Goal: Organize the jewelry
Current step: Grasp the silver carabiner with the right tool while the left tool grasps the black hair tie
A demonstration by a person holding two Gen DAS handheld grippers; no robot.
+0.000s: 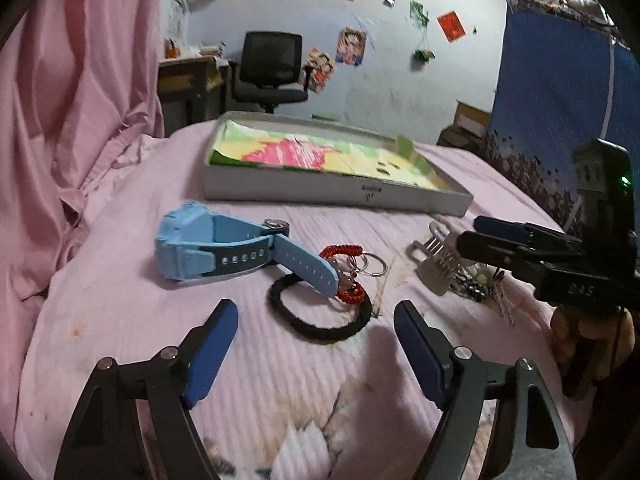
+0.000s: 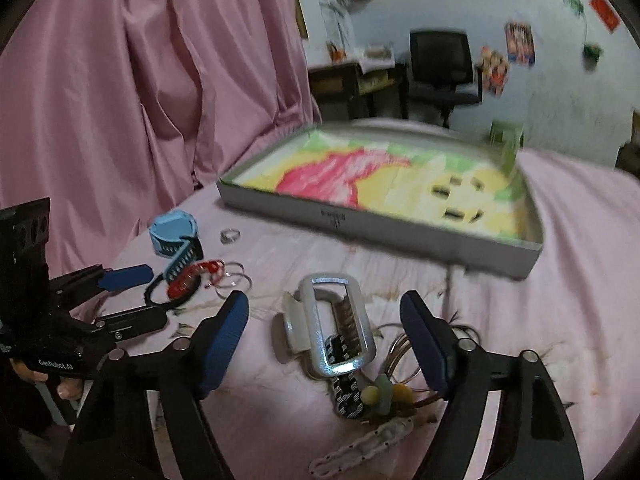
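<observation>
Shallow grey cardboard tray at 12 o'clock, no jewelry visible inside. Light-blue plastic watch at 10. Silver-white hair claw clip lies between right gripper, jaws wide. Left gripper wide, empty. Risk: clip's teeth snagging the tangled pieces beside it.

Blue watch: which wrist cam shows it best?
Left wrist. The blue watch lies large and sharp ahead of the open left gripper, strap over the black hair tie. Right wrist shows it small, far left.

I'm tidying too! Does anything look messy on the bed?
Yes. The blue watch strap lies across the black hair tie and red coil bracelet in a tangle, and nothing looks put away in the tray yet.
</observation>
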